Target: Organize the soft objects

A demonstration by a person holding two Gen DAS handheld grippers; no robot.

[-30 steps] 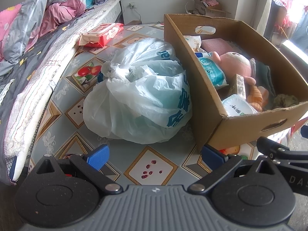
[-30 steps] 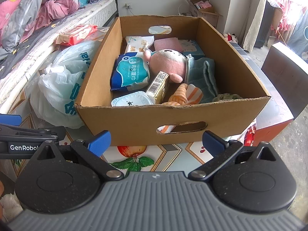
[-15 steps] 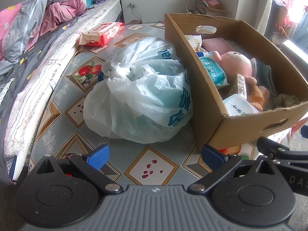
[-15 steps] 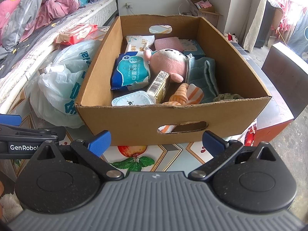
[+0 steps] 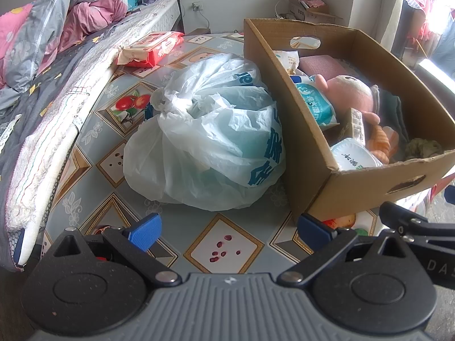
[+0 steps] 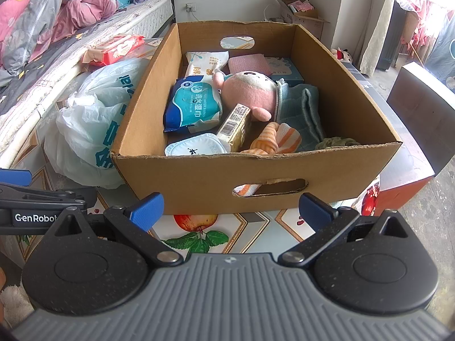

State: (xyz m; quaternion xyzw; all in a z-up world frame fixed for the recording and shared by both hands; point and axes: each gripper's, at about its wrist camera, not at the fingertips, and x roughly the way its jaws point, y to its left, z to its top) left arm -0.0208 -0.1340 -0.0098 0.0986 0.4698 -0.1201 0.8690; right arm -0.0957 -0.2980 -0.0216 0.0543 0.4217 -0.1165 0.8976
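- While both grippers hover spread and empty, the left gripper faces the knotted plastic bag dead ahead, on the tabletop beside the cardboard box.
- Facing the box itself, the right gripper is farther from the bag, so the left looks better placed.

Knotted plastic bag hides its contents.

The cardboard box sits on the worktop, with the tied plastic bag touching its left wall. Behind the bag lies a wipes pack; the bed runs along the left. Inside the box, a plush toy lies between a wet-wipes pack and a folded towel.
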